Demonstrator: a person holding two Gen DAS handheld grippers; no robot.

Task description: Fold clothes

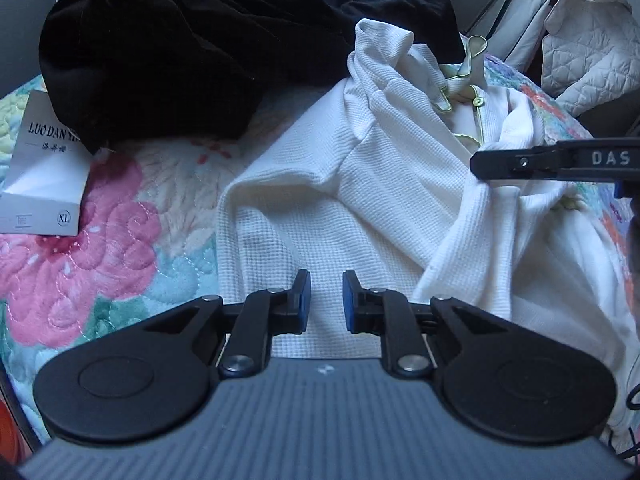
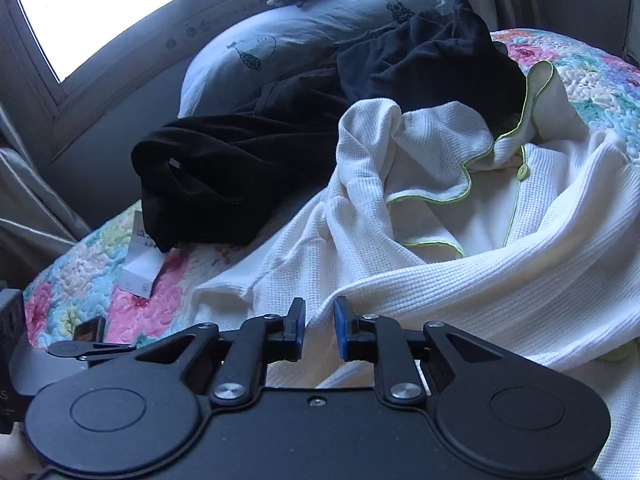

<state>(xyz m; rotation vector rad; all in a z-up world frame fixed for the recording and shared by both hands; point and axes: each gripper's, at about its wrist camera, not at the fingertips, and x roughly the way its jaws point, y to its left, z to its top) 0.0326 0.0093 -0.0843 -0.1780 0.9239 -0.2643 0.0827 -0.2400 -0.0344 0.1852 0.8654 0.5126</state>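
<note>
Both claws released, nothing gripped. My left claw (image 1: pixel 323 300) over flat hem of white waffle top (image 1: pixel 320 184) on bed quilt (image 1: pixel 100 264); garment runs away from me, collar far. Right claw (image 2: pixel 320 330) nearer bunched side fold.

Cloth on cloth, lower and middle frame

White waffle-knit garment (image 1: pixel 320 184), matt and ribbed; black velvety garment (image 1: pixel 160 52), soft sheen; quilted floral bedspread (image 1: pixel 100 248), stitched and puffy; glossy paper tag (image 1: pixel 44 176), upper left.
</note>
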